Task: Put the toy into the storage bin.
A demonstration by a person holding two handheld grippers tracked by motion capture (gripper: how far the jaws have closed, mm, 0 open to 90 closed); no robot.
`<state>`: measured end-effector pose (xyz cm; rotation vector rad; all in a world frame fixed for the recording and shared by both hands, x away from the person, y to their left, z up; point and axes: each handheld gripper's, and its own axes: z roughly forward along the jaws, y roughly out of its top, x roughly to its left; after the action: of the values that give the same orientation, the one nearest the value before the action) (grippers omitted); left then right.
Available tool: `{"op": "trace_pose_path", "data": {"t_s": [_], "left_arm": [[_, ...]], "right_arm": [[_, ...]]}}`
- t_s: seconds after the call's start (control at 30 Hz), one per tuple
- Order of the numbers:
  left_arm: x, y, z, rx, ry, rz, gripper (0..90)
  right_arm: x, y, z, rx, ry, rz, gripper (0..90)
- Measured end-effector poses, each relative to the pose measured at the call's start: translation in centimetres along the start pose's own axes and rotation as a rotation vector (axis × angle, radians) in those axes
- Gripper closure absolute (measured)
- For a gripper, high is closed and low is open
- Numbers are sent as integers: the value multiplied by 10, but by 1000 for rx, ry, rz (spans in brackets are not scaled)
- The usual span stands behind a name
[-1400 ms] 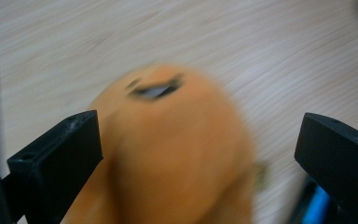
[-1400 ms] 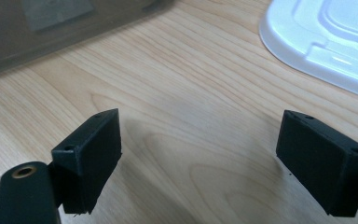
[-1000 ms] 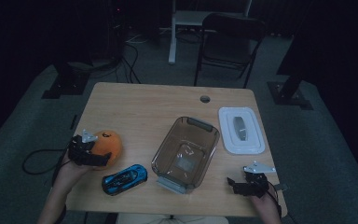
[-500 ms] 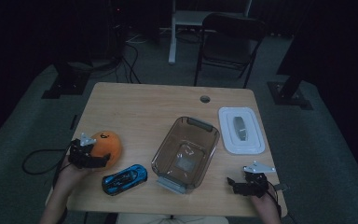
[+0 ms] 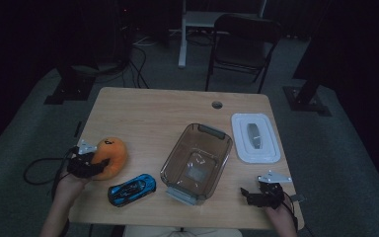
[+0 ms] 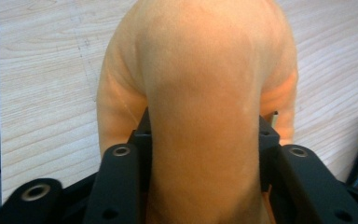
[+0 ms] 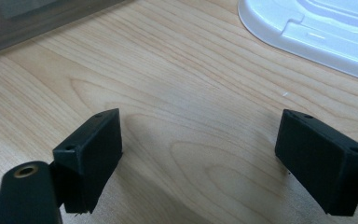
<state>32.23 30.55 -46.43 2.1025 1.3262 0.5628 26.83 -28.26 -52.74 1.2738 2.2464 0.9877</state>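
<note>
— Grasp, that's the step in hand: the left gripper [image 5: 91, 165] has just been closing its jaws, and in the left gripper view they now pinch the orange plush toy [image 6: 200, 93] from both sides, the soft body bulging between them.

— Where does the toy sit?

— Near the table's [image 5: 148, 113] left front corner, resting on the wood, just beside a blue toy car [image 5: 132, 189].

— And the next move?

— Probably a lift clear of the car, then a carry toward the clear bin [image 5: 196, 160] at mid-table. The squashy toy needs a firm hold.

— The other hand?

— The right gripper [image 7: 200, 163] rests with jaws spread over bare wood, near a white lid [image 5: 254, 137].

— The room?

— Dim, grey carpet, a folding chair [image 5: 244, 39] behind the table.
</note>
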Motion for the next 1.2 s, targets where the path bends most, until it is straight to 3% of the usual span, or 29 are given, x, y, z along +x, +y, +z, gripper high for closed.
{"op": "trace_pose_path", "data": {"t_s": [0.3,0.77,1.2], "left_arm": [[0,13,-10,-10,-11,18,636],[-15,45,-27,-57,-83,69,634],[-47,91,-37,-94,-162,187,634]], "right_arm": [[0,0,0,0,-1,0,142],[1,0,1,3,-5,-4,140],[1,0,1,4,-10,-10,139]]}}
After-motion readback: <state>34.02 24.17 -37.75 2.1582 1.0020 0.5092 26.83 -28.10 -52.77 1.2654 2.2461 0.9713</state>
